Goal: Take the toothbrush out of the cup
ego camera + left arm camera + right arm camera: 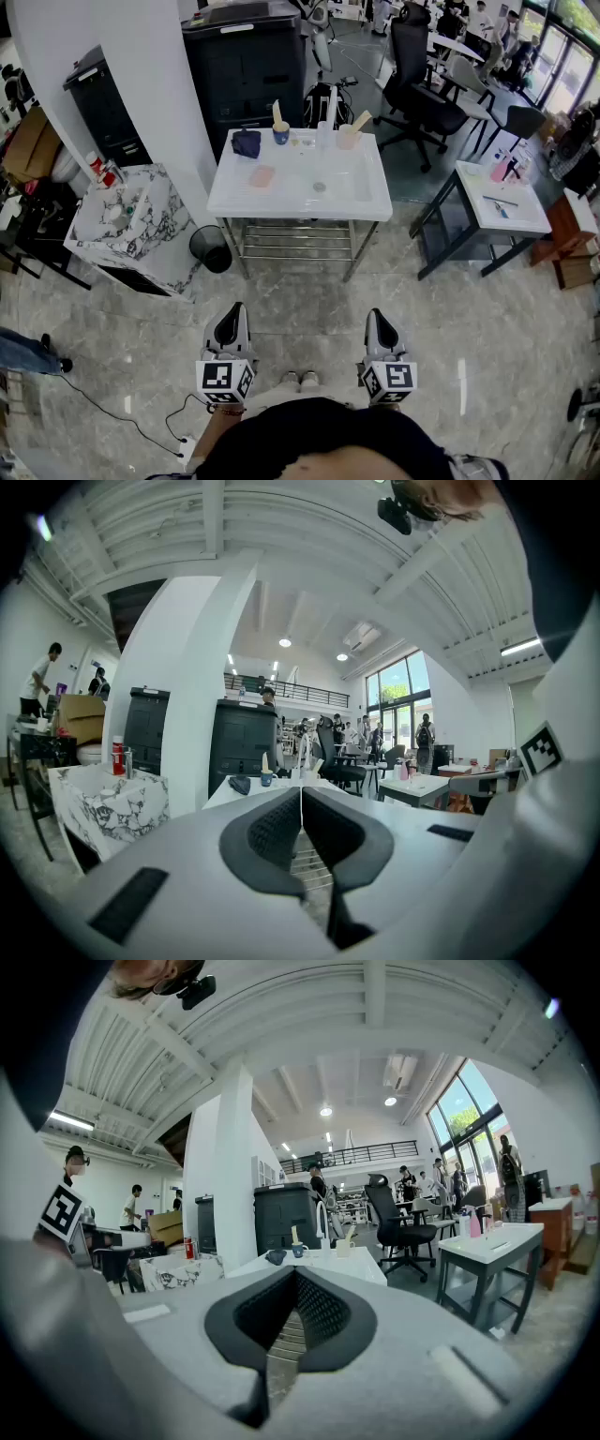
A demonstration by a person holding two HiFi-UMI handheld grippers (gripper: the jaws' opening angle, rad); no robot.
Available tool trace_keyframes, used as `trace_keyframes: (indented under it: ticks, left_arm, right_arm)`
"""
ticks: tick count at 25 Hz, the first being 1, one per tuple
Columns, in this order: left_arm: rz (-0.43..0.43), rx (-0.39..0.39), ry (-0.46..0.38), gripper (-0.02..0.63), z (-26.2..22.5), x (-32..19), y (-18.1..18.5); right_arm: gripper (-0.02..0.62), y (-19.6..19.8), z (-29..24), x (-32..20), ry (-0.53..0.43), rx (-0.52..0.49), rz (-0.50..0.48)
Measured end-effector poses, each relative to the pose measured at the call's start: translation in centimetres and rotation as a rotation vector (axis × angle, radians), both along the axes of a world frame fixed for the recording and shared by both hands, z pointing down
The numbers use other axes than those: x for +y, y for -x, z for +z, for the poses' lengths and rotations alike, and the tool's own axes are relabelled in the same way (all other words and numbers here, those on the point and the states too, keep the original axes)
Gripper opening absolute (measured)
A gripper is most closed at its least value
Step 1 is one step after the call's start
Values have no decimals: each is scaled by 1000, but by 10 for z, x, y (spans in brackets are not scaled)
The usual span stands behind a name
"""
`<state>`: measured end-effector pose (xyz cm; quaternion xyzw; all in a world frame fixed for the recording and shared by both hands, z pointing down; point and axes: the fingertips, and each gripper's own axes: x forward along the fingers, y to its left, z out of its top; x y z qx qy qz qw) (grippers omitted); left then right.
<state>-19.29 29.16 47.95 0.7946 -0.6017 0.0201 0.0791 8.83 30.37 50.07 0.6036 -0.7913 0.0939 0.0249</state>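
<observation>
A white sink table [234, 192] stands ahead of me. On its back edge sits a small blue cup [280, 134] with a pale toothbrush upright in it. A beige cup [349, 139] farther right holds another brush leaning right. My left gripper [233, 311] and right gripper [375, 315] hang side by side over the floor, well short of the table, both shut and empty. In the left gripper view the closed left gripper [301, 794] points at the table, with the blue cup [267, 778] small above it. The right gripper [294, 1275] faces the blue cup [297, 1250] and the beige cup [344, 1246].
A dark cloth [247, 142], a pink soap bar [262, 175] and a faucet [323, 127] share the sink top. A marble-patterned cabinet [122, 220] and a black bin [208, 248] stand to the left. A black cabinet [244, 66] is behind, an office chair [422, 84] and a side table [497, 202] to the right.
</observation>
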Motion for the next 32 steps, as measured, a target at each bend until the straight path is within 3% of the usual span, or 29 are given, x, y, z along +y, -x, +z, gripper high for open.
trace_keyframes:
  ticks: [28,29,30,31,32]
  left_arm:
    - [34,50,-7,3,3,-1,-8]
    - [37,50,-11,6,3,-1,-9]
    - [42,52,-13,47,2,-2,-10]
    - [47,55,-15,197,2,-3,-11]
    - [51,59,-18,286,2,-3,-13]
  right_arm:
    - [6,1,-3,-8,-30,-8,-20]
    - [48,2,-4,-9,-33,-12,-25]
    - [82,2,-4,-10,-34,-14,-27]
    - [133,3,-4,-11,-32,-14,-26]
    - [195,3,-3,-12,-29,-14,-22]
